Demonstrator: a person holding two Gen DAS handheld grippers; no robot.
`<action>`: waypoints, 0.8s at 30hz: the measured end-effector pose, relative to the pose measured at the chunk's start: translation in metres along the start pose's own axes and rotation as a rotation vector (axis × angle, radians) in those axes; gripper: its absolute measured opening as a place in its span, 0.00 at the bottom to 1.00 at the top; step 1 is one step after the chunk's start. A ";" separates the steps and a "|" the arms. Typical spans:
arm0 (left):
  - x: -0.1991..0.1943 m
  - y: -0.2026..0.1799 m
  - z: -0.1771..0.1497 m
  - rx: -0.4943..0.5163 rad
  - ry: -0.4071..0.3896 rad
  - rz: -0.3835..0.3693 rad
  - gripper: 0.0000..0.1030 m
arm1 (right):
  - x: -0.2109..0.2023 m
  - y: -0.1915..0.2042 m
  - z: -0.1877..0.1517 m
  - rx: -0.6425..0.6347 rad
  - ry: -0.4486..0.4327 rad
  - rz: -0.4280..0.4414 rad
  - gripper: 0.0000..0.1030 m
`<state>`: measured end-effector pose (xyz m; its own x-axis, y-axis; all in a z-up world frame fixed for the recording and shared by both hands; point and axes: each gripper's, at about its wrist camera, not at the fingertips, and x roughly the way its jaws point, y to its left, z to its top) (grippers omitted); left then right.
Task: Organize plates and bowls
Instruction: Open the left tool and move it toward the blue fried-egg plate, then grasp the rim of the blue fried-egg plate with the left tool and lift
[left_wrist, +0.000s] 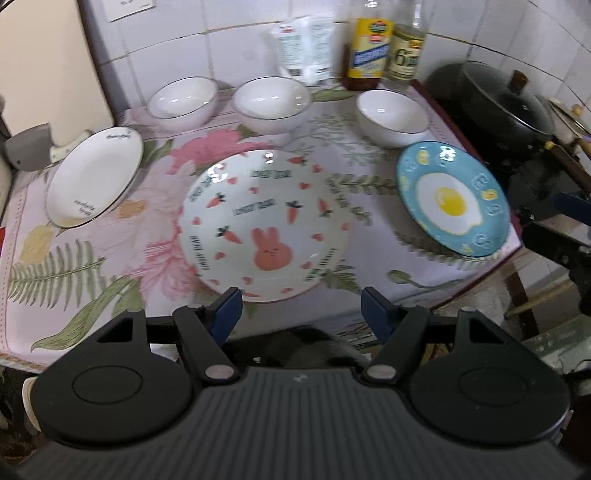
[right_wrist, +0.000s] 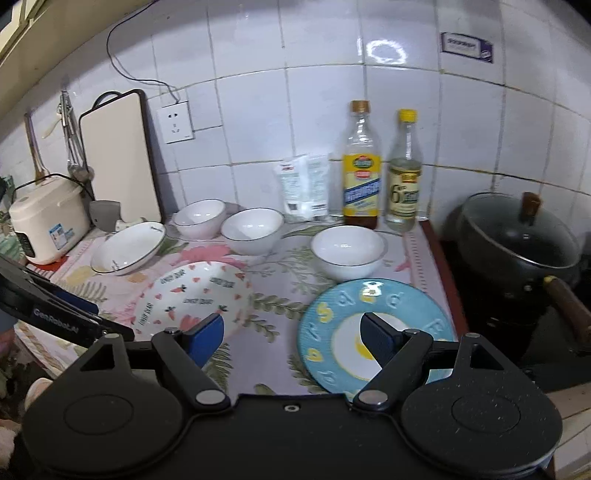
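Observation:
On the floral cloth lie a rabbit-and-carrot plate, a blue fried-egg plate and a white oval plate. Three white bowls stand behind them: left, middle, right. My left gripper is open and empty, just before the rabbit plate's near rim. My right gripper is open and empty, its right finger over the blue plate's near part.
Two bottles and white packets stand at the tiled wall. A black lidded wok sits on the stove to the right. A rice cooker and cutting board stand at the left.

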<state>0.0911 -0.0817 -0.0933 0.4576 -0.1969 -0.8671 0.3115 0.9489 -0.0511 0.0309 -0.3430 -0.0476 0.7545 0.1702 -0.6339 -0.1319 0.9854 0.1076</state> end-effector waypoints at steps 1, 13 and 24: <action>0.000 -0.004 0.001 0.004 0.000 -0.005 0.68 | -0.002 -0.002 -0.002 0.002 0.000 -0.009 0.82; 0.023 -0.047 0.009 0.018 0.028 -0.021 0.68 | -0.002 -0.044 -0.028 0.147 -0.046 -0.122 0.82; 0.064 -0.087 0.017 -0.023 -0.005 -0.098 0.68 | 0.036 -0.087 -0.063 0.234 -0.084 -0.191 0.82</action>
<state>0.1071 -0.1813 -0.1356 0.4300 -0.2904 -0.8548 0.3359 0.9304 -0.1471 0.0292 -0.4228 -0.1283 0.8034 -0.0282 -0.5948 0.1613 0.9718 0.1719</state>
